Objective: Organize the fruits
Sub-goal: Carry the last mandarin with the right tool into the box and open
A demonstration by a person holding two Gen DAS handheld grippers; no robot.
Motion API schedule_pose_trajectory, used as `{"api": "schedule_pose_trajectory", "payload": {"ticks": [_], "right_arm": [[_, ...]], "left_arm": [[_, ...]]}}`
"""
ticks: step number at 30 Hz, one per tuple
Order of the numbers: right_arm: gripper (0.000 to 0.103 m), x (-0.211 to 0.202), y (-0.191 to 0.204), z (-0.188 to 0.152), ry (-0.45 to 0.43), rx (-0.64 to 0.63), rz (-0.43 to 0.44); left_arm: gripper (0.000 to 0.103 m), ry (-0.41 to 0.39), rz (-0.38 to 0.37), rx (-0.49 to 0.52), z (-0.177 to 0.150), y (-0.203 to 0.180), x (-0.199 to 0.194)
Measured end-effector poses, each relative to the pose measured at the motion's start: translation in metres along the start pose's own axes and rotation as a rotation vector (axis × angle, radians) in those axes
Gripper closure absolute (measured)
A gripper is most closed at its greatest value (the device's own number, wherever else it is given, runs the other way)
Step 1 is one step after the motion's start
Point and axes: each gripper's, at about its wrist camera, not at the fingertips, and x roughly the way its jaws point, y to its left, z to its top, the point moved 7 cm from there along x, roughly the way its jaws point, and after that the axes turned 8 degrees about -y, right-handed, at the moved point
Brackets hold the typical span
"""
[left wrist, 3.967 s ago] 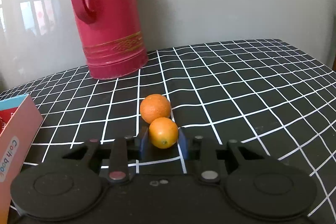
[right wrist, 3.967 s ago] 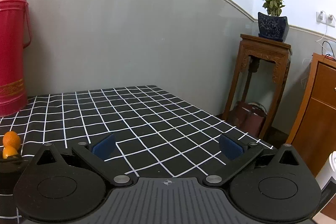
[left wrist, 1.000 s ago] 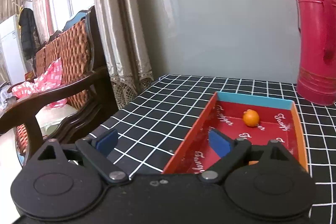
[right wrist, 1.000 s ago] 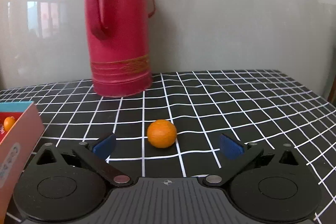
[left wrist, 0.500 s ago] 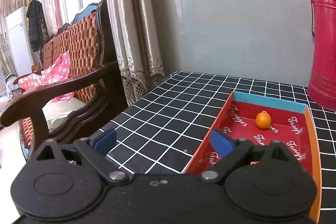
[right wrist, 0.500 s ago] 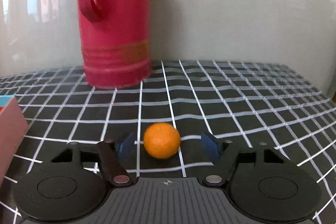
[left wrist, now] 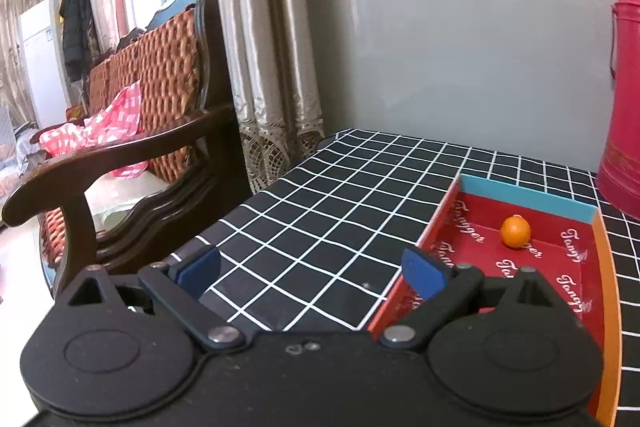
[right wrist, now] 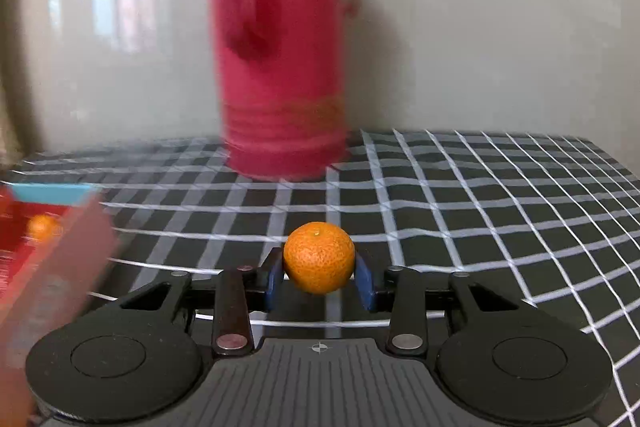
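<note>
Your right gripper (right wrist: 319, 277) is closing on the orange (right wrist: 319, 257): the fruit sits between the two blue pads (right wrist: 273, 277), which touch its sides, so you are grasping it. It rides at about 12 o'clock from the gripper body, over the black checked tablecloth (right wrist: 480, 211). Whether it is clear of the cloth cannot be told. The red thermos (right wrist: 282, 67) stands upright behind it, also near 12 o'clock, blurred. At your 9 o'clock in that view the tray (right wrist: 52, 255) shows as a blurred wall, with a second orange smear inside it.

Your left gripper (left wrist: 312, 273) is released, its blue pads spread wide with nothing between them, only tablecloth (left wrist: 320, 211) below. The tray (left wrist: 608, 267), with a red floor, a blue far wall and an orange right wall, lies at about 2 o'clock from it. The small orange (left wrist: 515, 231) rests on the tray floor near the blue far wall. The thermos (left wrist: 626, 99) stands beyond the tray at the right edge. A wooden armchair (left wrist: 132, 155) and curtains (left wrist: 260, 47) are off the table at 10 o'clock.
</note>
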Motion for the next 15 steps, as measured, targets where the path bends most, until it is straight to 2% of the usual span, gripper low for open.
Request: {"api": "schedule_pose_trajectory", "payload": {"ticks": [4,8,11,15], "right_arm": [[0.065,-0.032,0.045,0.007,-0.057,0.001,0.206],[0.064,-0.06,0.101,0.006,-0.094,-0.075,0.404],[0.064,-0.069,0.134,-0.002,-0.088,-0.133,0.472],[0.064,-0.067,0.159,-0.015,-0.08,-0.211,0.473]], "left_arm": [[0.012,0.013,0.021,-0.012,-0.001,0.008,0.004],[0.011,0.023,0.031,0.002,-0.004,0.011,0.005],[0.011,0.025,0.031,0.018,-0.007,0.012,0.005],[0.01,0.024,0.027,0.035,-0.008,0.011,0.005]]}}
